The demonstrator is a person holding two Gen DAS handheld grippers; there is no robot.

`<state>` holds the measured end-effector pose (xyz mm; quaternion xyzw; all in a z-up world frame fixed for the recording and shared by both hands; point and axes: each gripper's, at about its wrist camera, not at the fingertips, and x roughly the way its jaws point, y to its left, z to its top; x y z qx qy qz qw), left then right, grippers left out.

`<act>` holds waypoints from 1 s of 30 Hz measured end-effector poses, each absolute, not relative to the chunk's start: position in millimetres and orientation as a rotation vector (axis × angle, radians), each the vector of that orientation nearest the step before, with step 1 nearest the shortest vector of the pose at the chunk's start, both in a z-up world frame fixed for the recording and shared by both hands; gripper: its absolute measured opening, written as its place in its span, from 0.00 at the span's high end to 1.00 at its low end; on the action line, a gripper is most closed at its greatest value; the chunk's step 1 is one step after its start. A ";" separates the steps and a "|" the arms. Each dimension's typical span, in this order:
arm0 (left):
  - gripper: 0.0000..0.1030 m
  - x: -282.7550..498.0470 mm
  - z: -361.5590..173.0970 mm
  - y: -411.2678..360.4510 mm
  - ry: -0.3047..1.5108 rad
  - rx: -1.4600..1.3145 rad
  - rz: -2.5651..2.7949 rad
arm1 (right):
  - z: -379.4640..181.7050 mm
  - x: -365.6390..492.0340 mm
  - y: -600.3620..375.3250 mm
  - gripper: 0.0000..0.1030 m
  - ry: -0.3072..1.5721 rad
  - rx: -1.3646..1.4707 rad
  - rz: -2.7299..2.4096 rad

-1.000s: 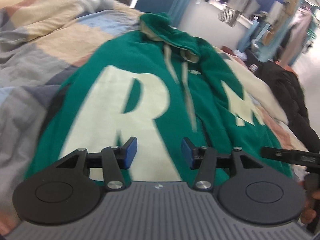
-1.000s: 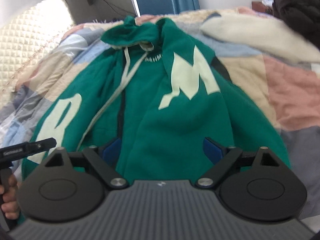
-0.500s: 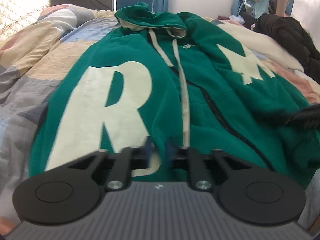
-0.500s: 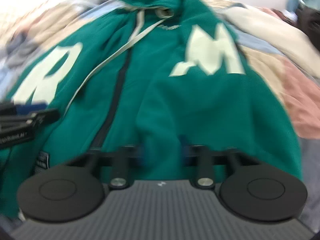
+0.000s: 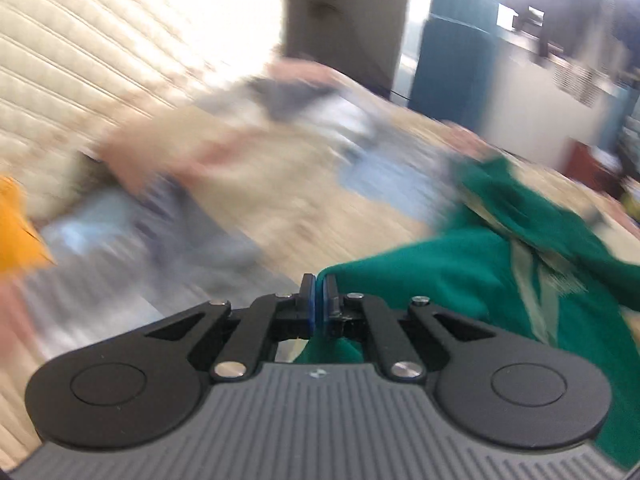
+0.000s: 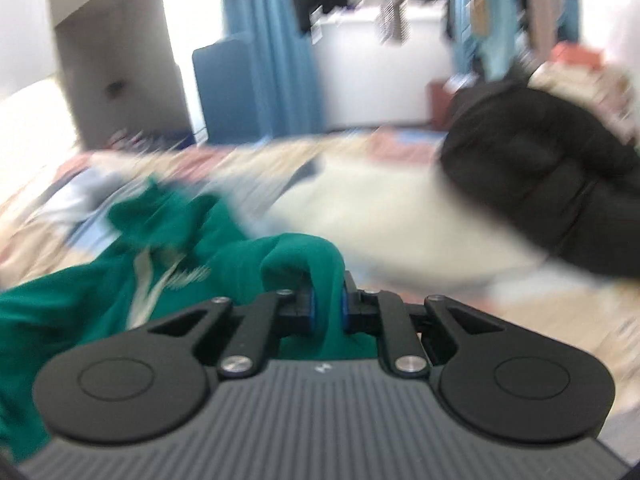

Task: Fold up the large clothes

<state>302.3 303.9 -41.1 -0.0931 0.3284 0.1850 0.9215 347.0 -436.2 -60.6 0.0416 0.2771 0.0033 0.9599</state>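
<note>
The left gripper pinched the soft green zip hoodie. The right gripper was closing on a thick fold of it, above the patchwork bed cover.

A patchwork quilt in beige, pale blue, grey and pink covers the bed, all smeared by motion blur. A cream quilted headboard stands behind it on the left. Something orange shows at the left edge, too blurred to name. Over in the right wrist view, a black puffer jacket lies beside a white fleecy blanket. Blue curtains hang at the back, with clothes on hangers above.
</note>
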 end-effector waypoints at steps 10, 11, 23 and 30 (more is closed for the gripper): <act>0.96 400.4 -118.8 405.2 0.723 -0.141 0.694 | -119.9 457.8 -524.9 0.86 0.553 0.117 -0.283; 0.96 406.0 -130.7 411.1 0.733 -0.146 0.706 | -135.3 464.7 -528.8 0.86 0.566 0.122 -0.302; 0.86 384.4 -147.7 417.6 0.679 -0.278 0.618 | -205.7 459.8 -553.3 0.82 0.612 0.259 -0.299; 0.42 315.2 -115.0 361.9 0.647 -0.372 0.469 | -173.6 407.3 -543.7 0.26 0.609 0.375 -0.309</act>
